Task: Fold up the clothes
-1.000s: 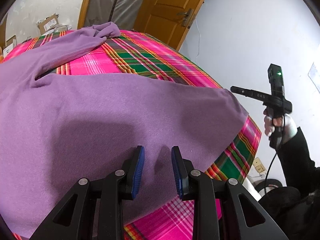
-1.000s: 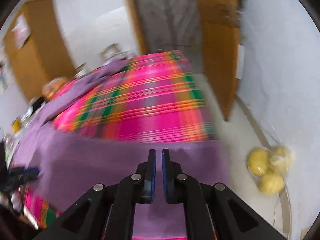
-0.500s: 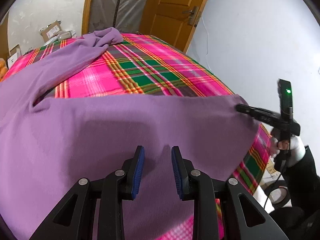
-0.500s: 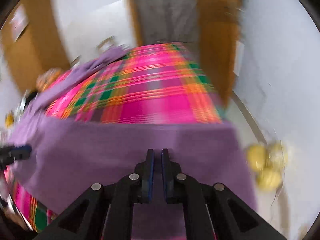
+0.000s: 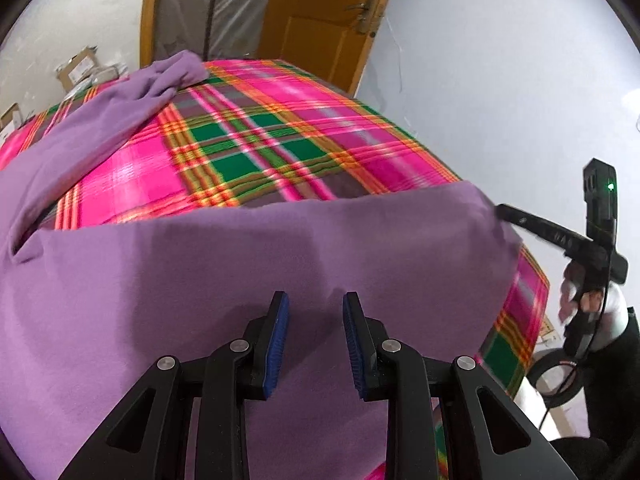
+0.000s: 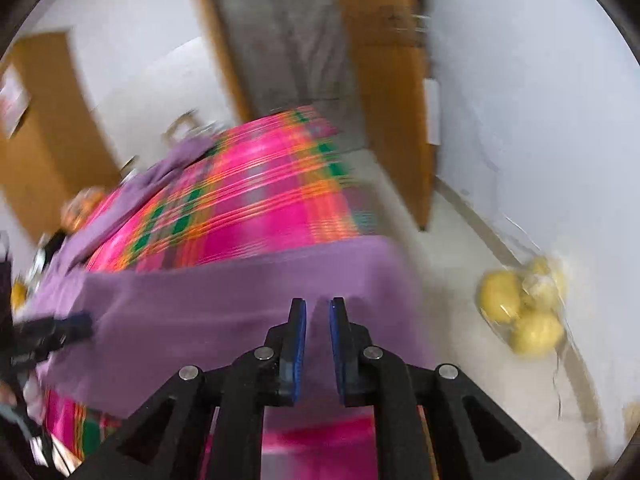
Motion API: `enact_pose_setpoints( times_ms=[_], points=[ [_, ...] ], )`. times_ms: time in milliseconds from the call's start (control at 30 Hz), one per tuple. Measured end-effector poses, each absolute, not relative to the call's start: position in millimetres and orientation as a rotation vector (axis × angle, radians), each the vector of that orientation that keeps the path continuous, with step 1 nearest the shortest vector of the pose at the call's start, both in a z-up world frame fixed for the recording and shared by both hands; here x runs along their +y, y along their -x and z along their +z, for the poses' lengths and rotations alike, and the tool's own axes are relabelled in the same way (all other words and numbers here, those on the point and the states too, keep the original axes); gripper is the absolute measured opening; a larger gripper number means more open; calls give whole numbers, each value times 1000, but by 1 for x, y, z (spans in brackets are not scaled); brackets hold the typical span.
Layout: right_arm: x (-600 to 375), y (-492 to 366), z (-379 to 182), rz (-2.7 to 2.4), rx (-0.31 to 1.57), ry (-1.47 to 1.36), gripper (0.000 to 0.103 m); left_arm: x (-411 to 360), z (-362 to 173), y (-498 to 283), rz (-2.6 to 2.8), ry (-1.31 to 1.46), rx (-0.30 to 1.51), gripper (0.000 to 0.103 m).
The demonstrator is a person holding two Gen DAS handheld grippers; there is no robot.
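A purple garment [image 5: 240, 280] lies across a table under a pink and green plaid cloth [image 5: 260, 140]. One sleeve [image 5: 168, 76] trails to the far left corner. My left gripper [image 5: 317, 336] pinches a raised ridge of the garment's near edge between its blue pads. In the right wrist view my right gripper [image 6: 318, 336] is nearly closed on the purple garment [image 6: 240, 300] at its right corner. In the left wrist view the right gripper [image 5: 504, 211] meets that corner. In the right wrist view the left gripper [image 6: 80, 326] sits at the cloth's left edge.
A wooden door [image 5: 320, 12] and a white wall stand past the table's far right side. Cardboard boxes [image 5: 80, 64] sit behind the far left. A bag of yellow fruit [image 6: 520, 304] lies on the floor to the right. A hand [image 5: 588, 300] holds the right gripper above a tape roll [image 5: 556, 376].
Both grippers have carried the near edge of the garment forward over the table. The purple fold now covers more of the plaid, and the right gripper sits lower at the cloth's corner.
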State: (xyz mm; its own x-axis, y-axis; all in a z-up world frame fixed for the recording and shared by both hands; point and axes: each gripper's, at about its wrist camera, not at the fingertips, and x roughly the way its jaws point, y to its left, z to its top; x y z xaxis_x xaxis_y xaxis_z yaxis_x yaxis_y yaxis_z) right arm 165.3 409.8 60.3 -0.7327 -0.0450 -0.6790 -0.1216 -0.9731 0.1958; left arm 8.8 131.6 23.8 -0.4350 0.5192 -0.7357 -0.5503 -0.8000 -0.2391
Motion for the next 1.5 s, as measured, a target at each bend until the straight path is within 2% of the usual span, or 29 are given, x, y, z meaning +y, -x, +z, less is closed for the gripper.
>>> enact_pose_setpoints(
  times_ms=[100, 300, 433, 467, 567, 633, 733, 1100, 1267, 1500],
  points=[
    [382, -148, 55, 2917, 291, 1197, 14, 148, 34, -5, 2233, 1078, 38, 29],
    [387, -149, 48, 2897, 295, 1235, 12, 191, 26, 4, 2176, 1098, 102, 29],
    [434, -171, 45, 2816, 450, 1152, 11, 194, 14, 3, 2179, 1098, 109, 29],
    [449, -179, 42, 2798, 512, 1126, 0, 193, 15, 3, 2177, 1100, 104, 29],
    [484, -200, 36, 2712, 630, 1051, 3, 188, 16, 0, 2175, 1099, 91, 29],
    [493, -208, 39, 2636, 602, 1029, 9, 181, 16, -4, 2190, 1100, 73, 29],
    [482, -210, 50, 2704, 572, 975, 9, 170, 13, -10, 2206, 1090, 46, 29],
    [348, -141, 54, 3024, 293, 1213, 9, 99, 18, -38, 2377, 1091, -43, 29],
    [332, -116, 43, 2969, 252, 1339, 8, 48, 12, -42, 2499, 1158, -126, 29],
    [314, -108, 57, 3038, 218, 1335, 11, -9, 16, -54, 2647, 1142, -259, 29]
  ],
)
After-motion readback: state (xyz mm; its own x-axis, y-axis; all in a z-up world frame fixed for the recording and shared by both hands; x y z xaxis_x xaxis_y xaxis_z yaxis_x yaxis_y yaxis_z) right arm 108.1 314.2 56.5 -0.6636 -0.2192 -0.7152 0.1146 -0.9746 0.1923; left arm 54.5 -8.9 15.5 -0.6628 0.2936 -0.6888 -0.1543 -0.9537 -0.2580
